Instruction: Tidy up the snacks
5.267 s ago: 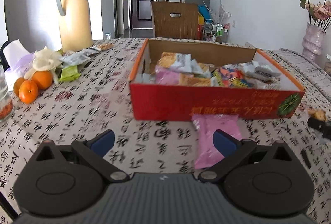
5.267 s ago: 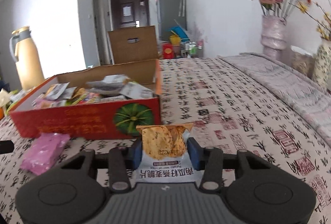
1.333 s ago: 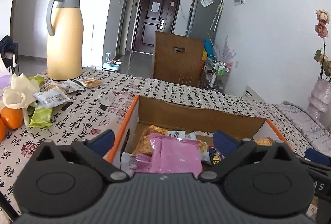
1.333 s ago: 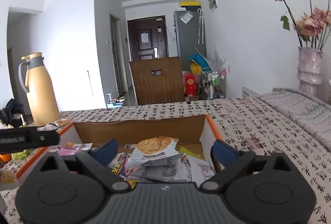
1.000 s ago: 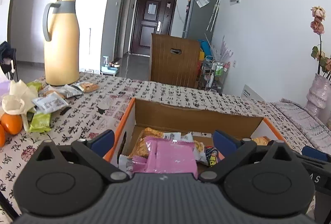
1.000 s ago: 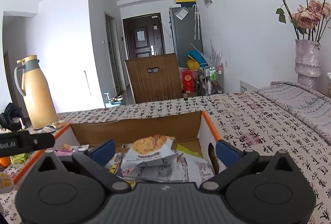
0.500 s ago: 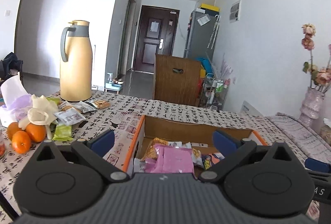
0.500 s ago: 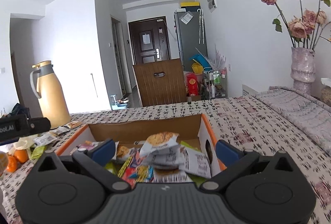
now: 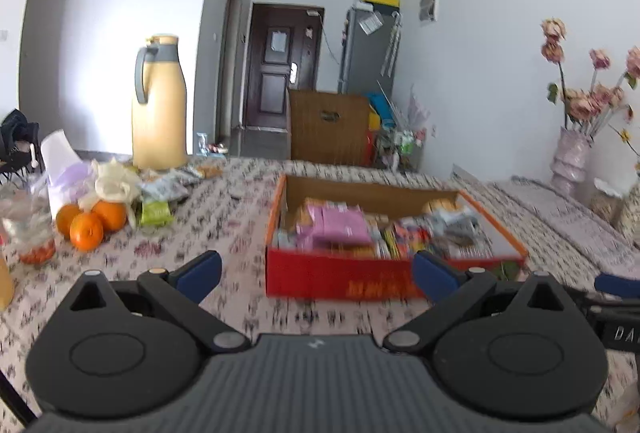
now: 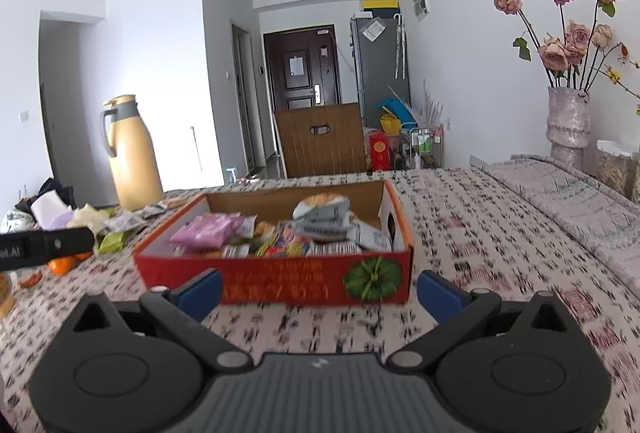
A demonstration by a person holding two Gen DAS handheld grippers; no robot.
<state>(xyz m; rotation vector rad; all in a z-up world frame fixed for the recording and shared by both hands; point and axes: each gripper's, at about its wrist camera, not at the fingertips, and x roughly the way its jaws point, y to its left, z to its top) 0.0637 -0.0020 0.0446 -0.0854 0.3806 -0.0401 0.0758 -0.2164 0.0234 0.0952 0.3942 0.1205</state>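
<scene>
Snacks (image 10: 280, 229) fill the box (image 10: 276, 283); both grippers (image 9: 316, 273) (image 10: 320, 287), jaws apart and empty, next need the loose packets (image 9: 160, 189).

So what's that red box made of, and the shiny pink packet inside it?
The red box looks like cardboard: its inner walls are plain brown and matte, and only the outside carries glossy red print. The pink packet seems to be thin plastic film, since it lies crinkled and catches the light, though blur hides finer detail.

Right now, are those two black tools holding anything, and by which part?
Nothing is held: the left tool and right tool are both open and empty.
</scene>
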